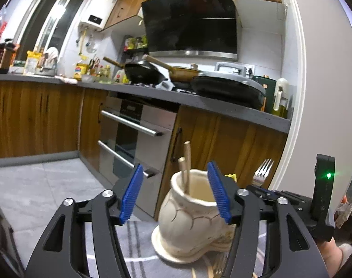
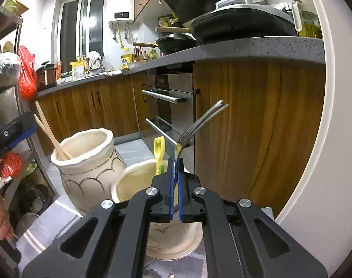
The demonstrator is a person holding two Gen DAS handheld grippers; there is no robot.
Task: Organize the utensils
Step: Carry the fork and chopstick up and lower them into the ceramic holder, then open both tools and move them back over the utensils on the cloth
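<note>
The right gripper (image 2: 175, 162) has its blue pads pressed together on the yellow handle of a steel fork (image 2: 200, 122), tines tilted up and to the right, above a low cream ceramic pot (image 2: 134, 185) that already holds 1 yellow-handled utensil (image 2: 159, 153). Beside it, a tall cream ceramic jar with scalloped lines (image 2: 87, 173) holds 2 wooden chopsticks (image 2: 49, 132). The left gripper (image 1: 174, 194) is spread wide, its right pad near the jar's rim. The pinch sits low on a thin handle, so I judge the fork could pivot or slip. The left gripper might also nudge the jar and tip it.
</note>
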